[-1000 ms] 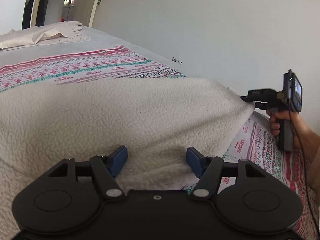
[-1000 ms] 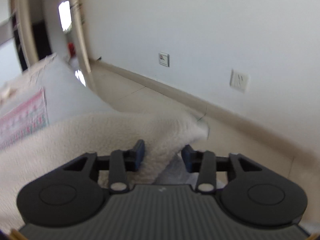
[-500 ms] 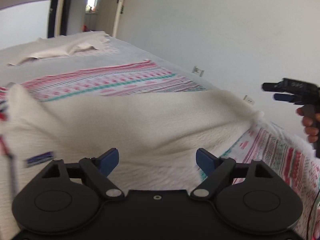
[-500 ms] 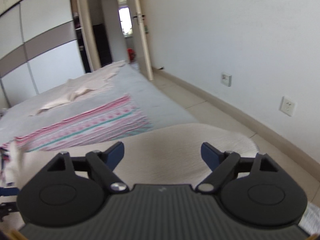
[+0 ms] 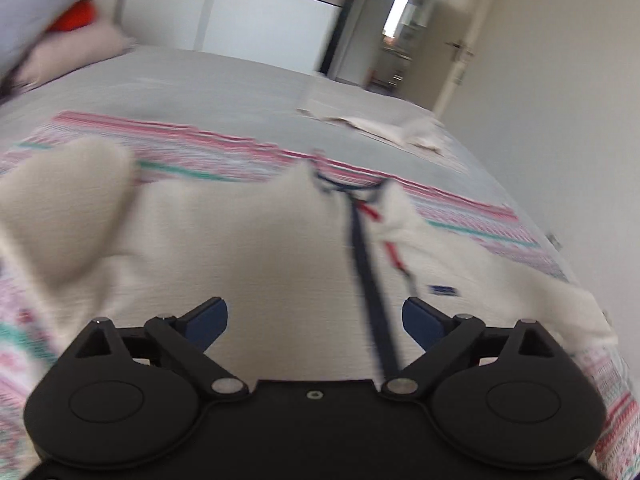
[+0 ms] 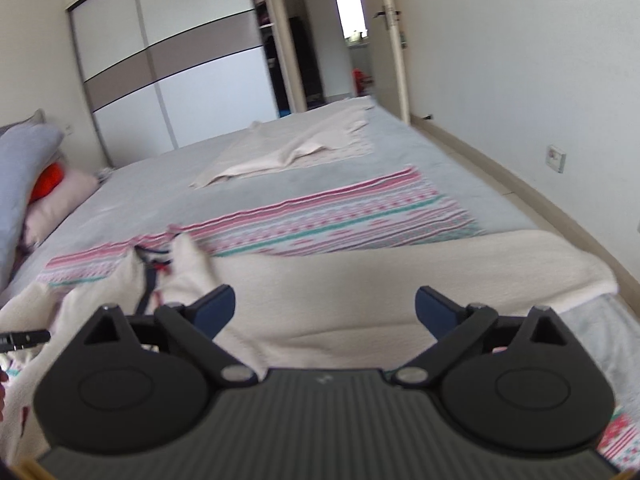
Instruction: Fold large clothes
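Tongs on both sides stood wide with nothing between the blue pads: the left gripper (image 5: pixel 315 314) and the right gripper (image 6: pixel 325 305) each hovered just above the cream fleece garment (image 6: pixel 360 280), which lay spread on the striped blanket (image 6: pixel 332 220) at the near edge of the bed (image 6: pixel 168 184). In the left view its navy zipper line (image 5: pixel 366 264) ran from 6 toward 12 o'clock up to the neck opening, and a rounded lobe of fleece (image 5: pixel 60 200), perhaps a sleeve or hood, stood raised at 9 o'clock. Trouble seemed likeliest from that bulge: thick pile could spring back and undo a fold, and a wide pinch might catch the blanket beneath along with the fleece. At 3 o'clock the garment's edge lay close to the mattress side, so a careless tug could drag it toward the floor (image 6: pixel 516 184). Farther up the grey bed lay a pale beige cloth (image 6: pixel 288 152) at 12 o'clock, pillows (image 6: pixel 28 176) at 9 o'clock, then a sliding wardrobe (image 6: pixel 180 64) and an open doorway (image 6: pixel 352 40) beyond.
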